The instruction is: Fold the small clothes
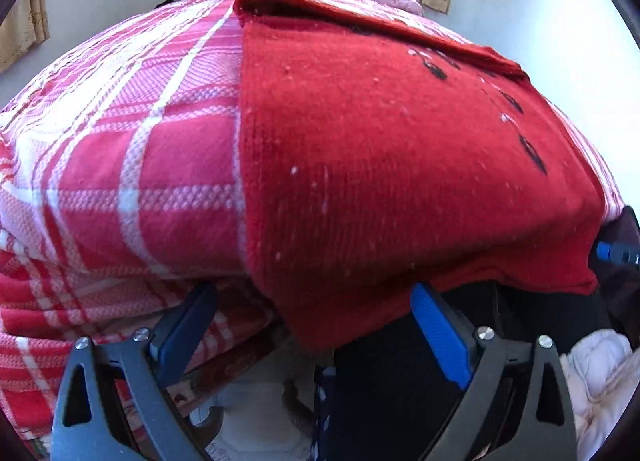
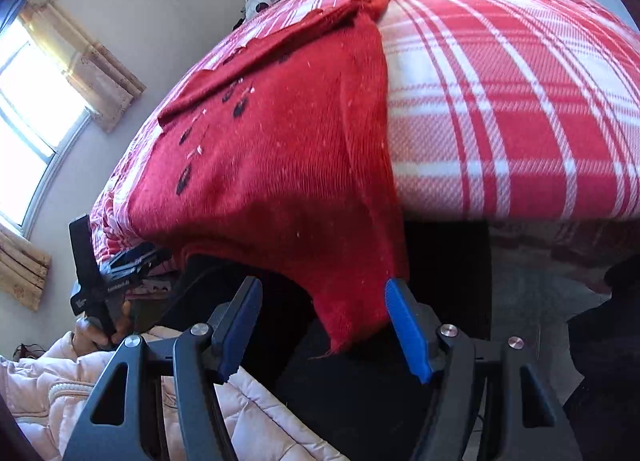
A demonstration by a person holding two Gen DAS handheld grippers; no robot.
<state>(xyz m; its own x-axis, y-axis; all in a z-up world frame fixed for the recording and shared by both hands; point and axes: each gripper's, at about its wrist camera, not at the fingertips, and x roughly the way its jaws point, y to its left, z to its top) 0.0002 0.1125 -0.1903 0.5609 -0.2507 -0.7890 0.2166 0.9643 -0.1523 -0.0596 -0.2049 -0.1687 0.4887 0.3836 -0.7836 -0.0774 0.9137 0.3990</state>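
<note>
A red knit garment (image 1: 380,165) with a row of small black marks lies on a bed covered by a red-and-white plaid blanket (image 1: 132,149), filling the centre and right of the left wrist view; its near hem hangs over the bed's edge.

The left gripper (image 1: 314,325), at the bottom of that view, has its blue-padded fingers (image 1: 440,333) spread wide. A drooping corner of the hem hangs in the gap between them, and neither pad is closed on it.

In the right wrist view the right gripper (image 2: 320,321) is likewise spread wide at bottom centre, with a hanging point of the garment (image 2: 280,165) between its fingers; the right pad (image 2: 408,333) sits just beside the cloth's edge. At lower left there, the left gripper (image 2: 108,273) shows beside the bed's edge, above a pale pink quilted jacket (image 2: 44,381).
</note>
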